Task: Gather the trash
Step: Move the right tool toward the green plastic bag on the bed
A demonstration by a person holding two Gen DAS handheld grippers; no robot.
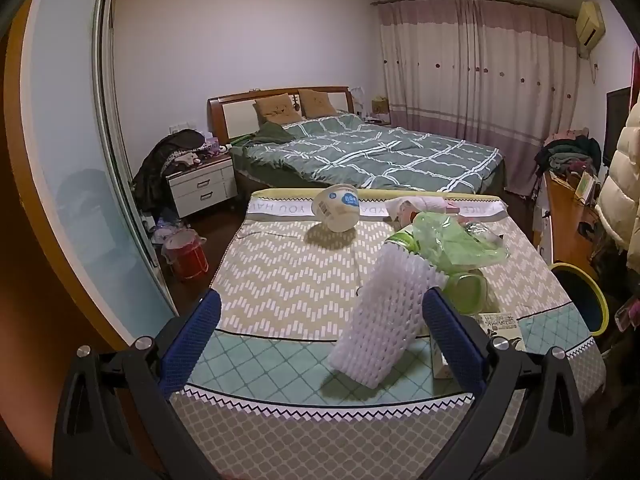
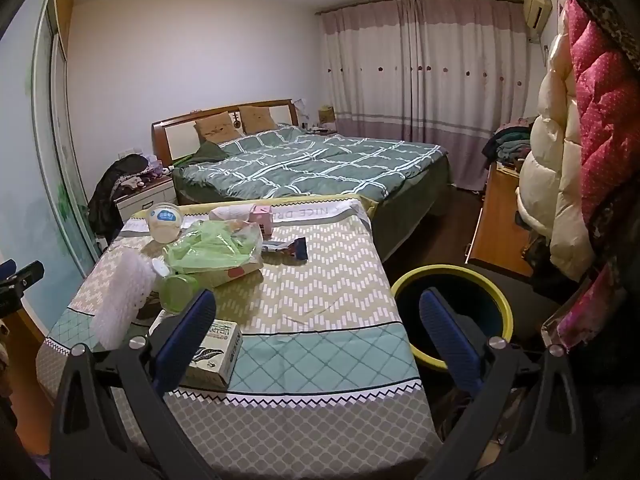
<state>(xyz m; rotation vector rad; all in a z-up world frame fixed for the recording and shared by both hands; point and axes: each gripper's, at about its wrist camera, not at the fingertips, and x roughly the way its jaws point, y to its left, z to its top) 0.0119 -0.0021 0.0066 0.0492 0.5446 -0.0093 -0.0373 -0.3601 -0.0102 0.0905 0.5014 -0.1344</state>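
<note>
On the patterned table [image 2: 320, 288], trash: foam sleeve [image 1: 384, 320], carton [image 2: 216, 352], green bag [image 2: 208, 252], cup [image 1: 335, 207]. Bin [image 2: 452, 320] beside table. Left gripper [image 1: 320, 320] and right gripper [image 2: 316, 320] wide open, empty.

The table [image 2: 320, 340] wore a matt woven cloth printed in zigzags and diamonds. A white foam net sleeve [image 1: 384, 320] looked soft and bumpy. The green bag [image 2: 208, 252] was thin, glossy, crinkled plastic. The tub [image 1: 335, 207] was smooth plastic with a paper label, the carton [image 2: 218, 350] matt cardboard. The bin [image 2: 452, 320] had a shiny plastic rim. The gripper pads [image 1: 196, 344] were blue and finely ribbed.
</note>
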